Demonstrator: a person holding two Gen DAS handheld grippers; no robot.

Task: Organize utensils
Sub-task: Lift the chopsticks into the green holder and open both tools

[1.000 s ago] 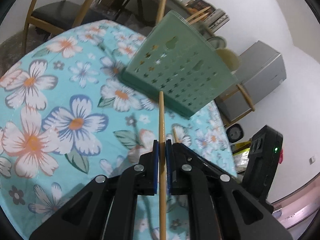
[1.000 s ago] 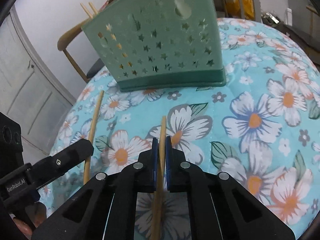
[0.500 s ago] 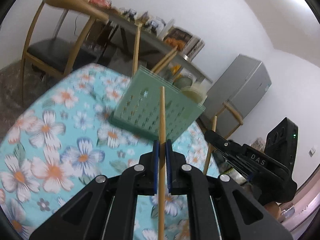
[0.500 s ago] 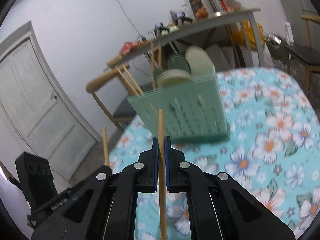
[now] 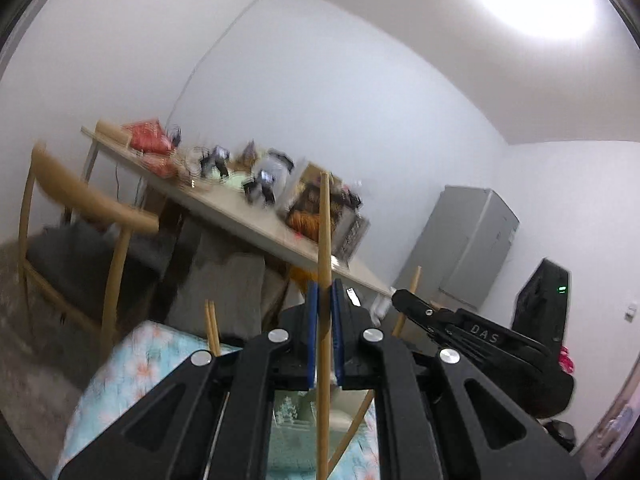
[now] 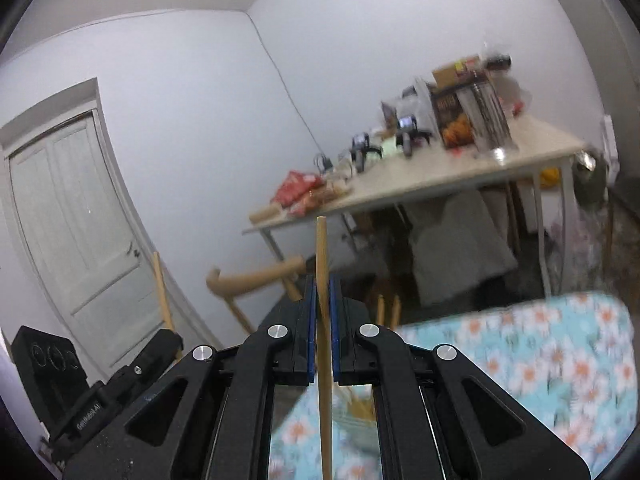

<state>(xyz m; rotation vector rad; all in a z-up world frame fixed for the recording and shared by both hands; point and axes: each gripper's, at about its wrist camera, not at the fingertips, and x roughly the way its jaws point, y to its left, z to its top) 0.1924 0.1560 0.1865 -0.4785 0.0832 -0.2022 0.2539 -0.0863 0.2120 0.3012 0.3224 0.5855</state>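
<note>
Left gripper (image 5: 323, 332) clamped mid-shaft on chopstick (image 5: 325, 240); right gripper (image 6: 321, 330) likewise on its stick (image 6: 322, 256); light, stiff, smooth wood; could pivot; grip stays central.

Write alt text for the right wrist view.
The right claw is shut on an upright, light wooden chopstick. Below it lies a turquoise floral tablecloth; behind stand a cluttered pale table, a wooden chair and a white door.
</note>
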